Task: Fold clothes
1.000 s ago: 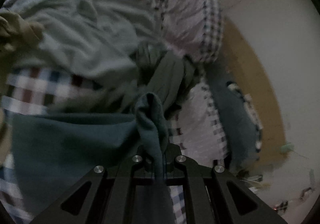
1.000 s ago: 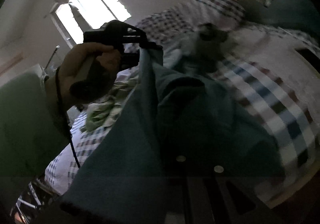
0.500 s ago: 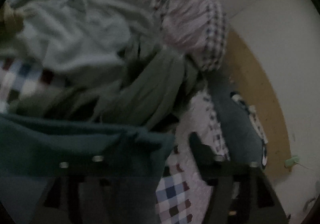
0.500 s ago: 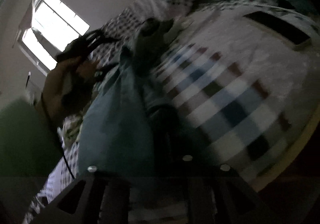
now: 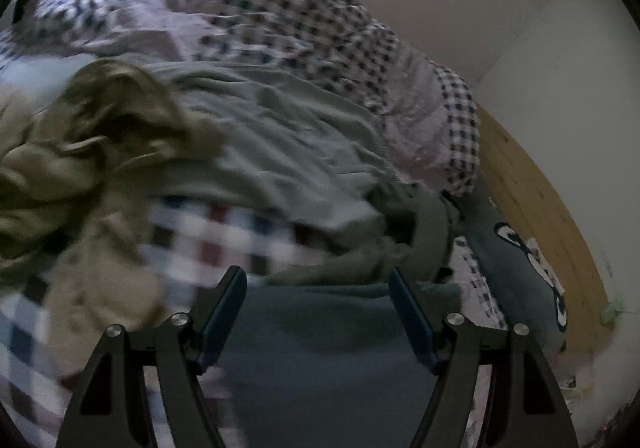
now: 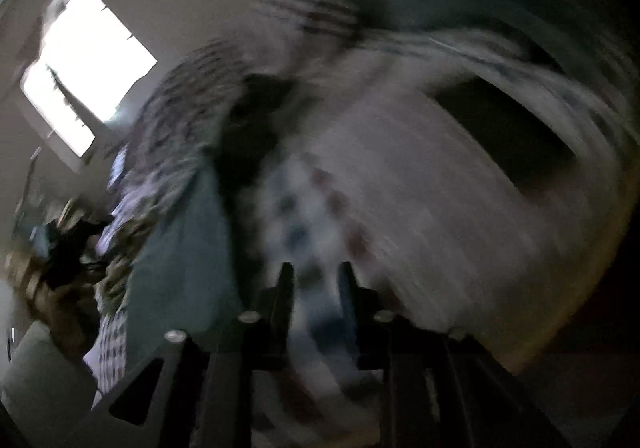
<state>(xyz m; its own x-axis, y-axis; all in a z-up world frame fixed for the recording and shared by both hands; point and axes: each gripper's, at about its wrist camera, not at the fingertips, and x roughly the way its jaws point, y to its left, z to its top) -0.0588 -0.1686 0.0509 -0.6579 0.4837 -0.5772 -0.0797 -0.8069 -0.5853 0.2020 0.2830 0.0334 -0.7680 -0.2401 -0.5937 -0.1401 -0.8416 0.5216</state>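
I am looking at a bed [image 5: 280,20] that is taking up most of the room, its checked quilt [image 5: 312,28] bunching in folds toward the pale wall [image 5: 500,0]. A wooden board [image 5: 536,208] is running along the bed's far side, meeting that wall. A dark blue pillow [image 5: 516,280] with a cartoon print is lying beside the board. In the right wrist view, daylight is pouring through a window [image 6: 88,68], glaring white while everything else is sitting dim and smeared.
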